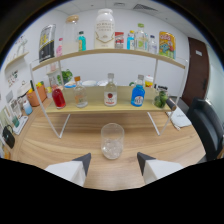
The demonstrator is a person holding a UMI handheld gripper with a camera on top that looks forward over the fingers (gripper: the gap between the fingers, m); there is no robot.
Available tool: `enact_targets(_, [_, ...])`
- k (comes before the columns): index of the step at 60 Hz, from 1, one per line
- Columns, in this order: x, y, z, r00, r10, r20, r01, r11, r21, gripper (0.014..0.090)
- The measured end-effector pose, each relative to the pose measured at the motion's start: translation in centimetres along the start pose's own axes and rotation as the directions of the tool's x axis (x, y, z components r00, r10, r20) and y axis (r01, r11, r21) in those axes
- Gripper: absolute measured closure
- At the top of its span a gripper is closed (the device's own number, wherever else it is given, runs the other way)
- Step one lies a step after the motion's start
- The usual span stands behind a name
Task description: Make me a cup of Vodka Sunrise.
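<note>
Gripper [113, 161]: fingers spread wide, holding nothing; two pale wedge tips with dark inner faces.
Glass [112, 141]: clear, round tumbler standing upright on the wooden table [55, 145], just ahead of the fingers and centred on the gap between them; ice appears to sit in the bottom.
Vodka bottle [110, 91]: clear, square-shouldered, red-and-white label (text unreadable), on the lower shelf [95, 107] directly beyond the glass.
Neighbours: red-liquid bottle [58, 96] and a clear bottle [80, 93] on one side of it; blue-liquid bottle [138, 93] and a dark green jar [160, 98] on the other.
Rack: white wire frame, light wood boards; the upper shelf carries assorted bottles and boxes.
Step in hand (judged): fetching the first spirit, probably the vodka.
Technique: pass over the glass without clipping it, square the fingers on the bottle's straight body below the shoulder, and close firmly, since smooth glass slips.
Risk: bottles stand close together, so a skewed approach may topple one.
</note>
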Motion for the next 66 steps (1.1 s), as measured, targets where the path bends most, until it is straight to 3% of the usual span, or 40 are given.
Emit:
enact_targets(17, [-0.1,1.5,-1.6,0.999,0.003,-0.039,-0.003,1.000,-0.008,0.0186])
enact_targets(25, [-3.6,2.7,-2.2,0.999,0.037,-0.008,-0.037,0.999,0.007,0.0194])
enact_targets(44, [-14.2,-5.3,-0.3,0.994,0.045,0.097,-0.072,0.951,0.301,0.0190])
enact_targets(54, [-17.2,-10.2,3.3,0.991,0.033,0.126,-0.076,0.932,0.354,0.0191])
enact_targets(66, [-18.9,-14.2,8.0,0.993,-0.017,0.114,-0.029,0.919,0.392,0.0201])
